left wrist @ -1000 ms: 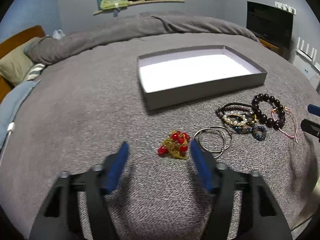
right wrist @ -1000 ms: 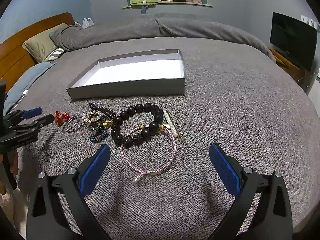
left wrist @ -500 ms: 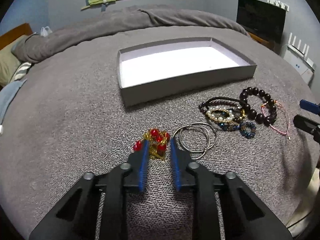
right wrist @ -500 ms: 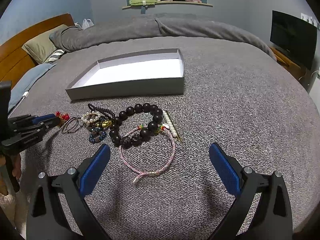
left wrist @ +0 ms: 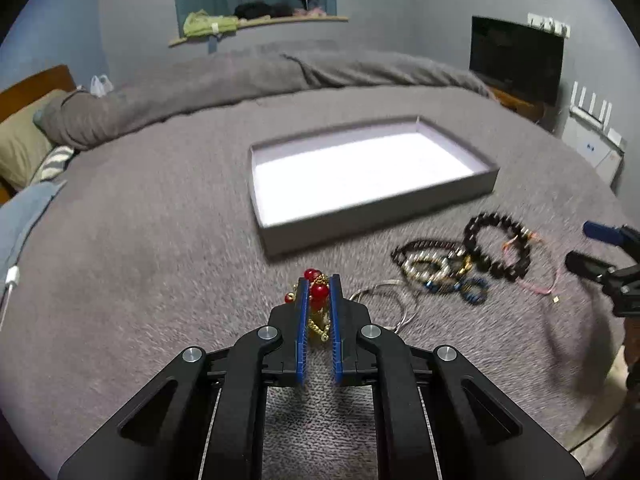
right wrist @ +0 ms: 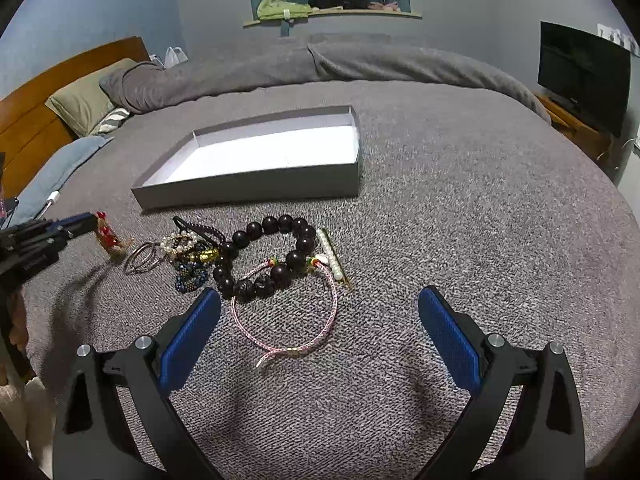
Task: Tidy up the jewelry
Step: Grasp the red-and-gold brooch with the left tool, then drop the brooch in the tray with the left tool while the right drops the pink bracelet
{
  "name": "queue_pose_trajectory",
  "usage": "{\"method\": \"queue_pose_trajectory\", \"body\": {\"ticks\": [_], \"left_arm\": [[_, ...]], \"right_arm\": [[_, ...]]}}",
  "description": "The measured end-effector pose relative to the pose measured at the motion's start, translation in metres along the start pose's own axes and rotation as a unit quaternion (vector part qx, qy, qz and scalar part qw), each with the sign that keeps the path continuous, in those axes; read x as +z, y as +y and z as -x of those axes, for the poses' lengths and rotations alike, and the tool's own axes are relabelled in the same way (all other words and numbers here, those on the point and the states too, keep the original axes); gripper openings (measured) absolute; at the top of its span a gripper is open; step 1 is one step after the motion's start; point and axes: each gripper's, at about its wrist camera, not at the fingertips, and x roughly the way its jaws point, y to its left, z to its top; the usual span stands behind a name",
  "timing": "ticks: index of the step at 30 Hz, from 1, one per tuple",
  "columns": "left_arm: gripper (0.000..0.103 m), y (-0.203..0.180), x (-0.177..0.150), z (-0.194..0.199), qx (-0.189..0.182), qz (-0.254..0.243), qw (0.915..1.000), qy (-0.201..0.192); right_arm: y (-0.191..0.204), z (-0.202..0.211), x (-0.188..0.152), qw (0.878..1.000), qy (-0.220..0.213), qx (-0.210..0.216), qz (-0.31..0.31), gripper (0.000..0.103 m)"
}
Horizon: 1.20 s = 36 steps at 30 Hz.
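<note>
My left gripper is shut on a red-bead and gold-chain piece and holds it just above the grey bedspread; it also shows in the right wrist view. My right gripper is open and empty, just short of a pink cord bracelet. A dark bead bracelet, silver bangles, small beaded bracelets and a pearl pin lie in a cluster. An empty grey box with a white floor sits behind them, also in the left wrist view.
Rolled grey duvet and pillows lie at the far side of the bed. A wooden headboard is at left, a TV at right. The bed's edge runs close at right.
My left gripper closed on the red-bead and gold-chain piece and lifted it slightly, moving toward the box. My right gripper stayed open and still.
</note>
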Motion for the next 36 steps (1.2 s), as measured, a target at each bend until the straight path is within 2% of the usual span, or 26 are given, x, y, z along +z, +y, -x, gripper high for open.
{"method": "queue_pose_trajectory", "body": {"ticks": [1,5,7,10,14,15,16,30,36], "left_arm": [[0.011,0.0,0.002,0.003,-0.001,0.0,1.0,-0.004],[0.011,-0.003,0.008,0.013,-0.001,-0.006,0.9998,-0.018],[0.011,-0.005,0.009,0.014,-0.001,-0.008,0.9998,-0.019],[0.011,-0.007,0.009,0.014,-0.003,-0.01,0.9998,-0.016],[0.011,-0.008,0.009,0.015,-0.006,-0.008,0.9998,-0.015],[0.011,-0.008,0.008,0.015,-0.006,-0.008,0.9998,-0.014],[0.011,-0.008,0.009,0.015,-0.006,-0.007,0.9999,-0.013],[0.011,-0.005,0.01,0.037,-0.001,-0.008,0.9995,-0.03],[0.011,-0.005,0.017,0.044,-0.006,-0.01,0.9993,-0.034]], "right_arm": [[0.0,0.0,0.0,1.0,-0.001,-0.001,0.003,0.077],[-0.001,-0.005,0.0,1.0,0.016,0.001,0.004,0.055],[-0.002,-0.009,-0.002,1.0,0.025,0.002,0.002,0.038],[-0.002,-0.015,-0.005,0.999,0.04,-0.002,0.005,0.024],[-0.006,-0.026,-0.009,0.998,0.066,0.009,-0.007,0.017],[-0.007,-0.028,-0.01,0.997,0.071,0.012,-0.01,0.009],[-0.007,-0.027,-0.011,0.997,0.069,0.013,-0.011,0.005],[0.001,0.036,0.036,0.999,-0.048,0.019,0.012,0.003],[0.0,0.052,0.056,0.997,-0.076,0.012,0.022,0.003]]}}
